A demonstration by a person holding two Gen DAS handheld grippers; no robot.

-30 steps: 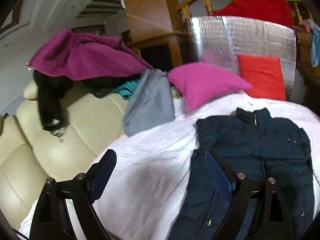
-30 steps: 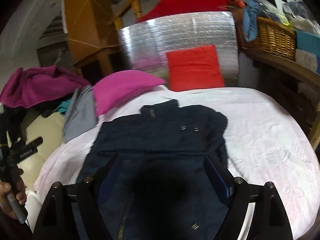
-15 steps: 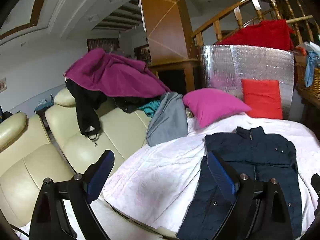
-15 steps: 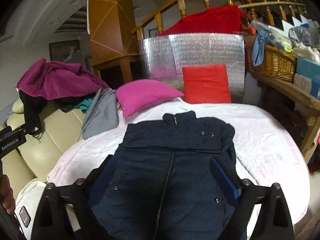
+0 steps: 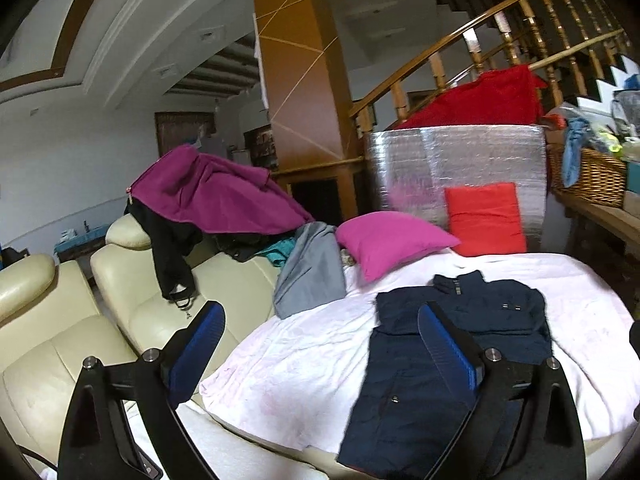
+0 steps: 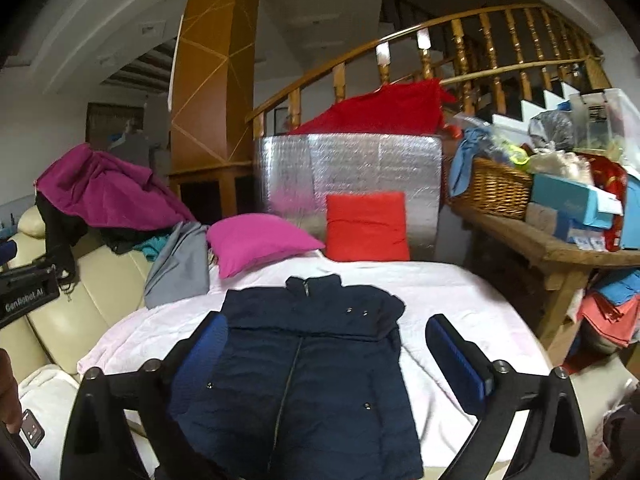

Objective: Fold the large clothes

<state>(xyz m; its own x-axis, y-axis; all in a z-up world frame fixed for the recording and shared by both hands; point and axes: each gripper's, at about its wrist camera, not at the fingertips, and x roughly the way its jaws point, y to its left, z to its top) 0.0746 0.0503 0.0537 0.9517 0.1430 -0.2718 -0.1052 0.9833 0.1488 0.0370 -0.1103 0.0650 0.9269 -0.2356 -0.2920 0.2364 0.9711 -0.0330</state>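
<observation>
Navy jacket (image 6: pixel 304 364) lies flat, zipped, collar at the far end, on the pale pink sheet (image 6: pixel 460 304), a bit left of its middle. Sleeves look tucked across the chest. Left gripper (image 5: pixel 320 344) hangs wide and empty over the sheet's near left side; right gripper (image 6: pixel 326 344) hangs wide and empty above the jacket's lower half. Neither touches cloth. Risks now: the puffy fabric looks slick, so a shallow pinch could catch just the top layer and drag the fold crooked. Grab unevenly and the tucked sleeves may spill out. Pink pillow (image 6: pixel 260 242) sits close at the far edge.
</observation>
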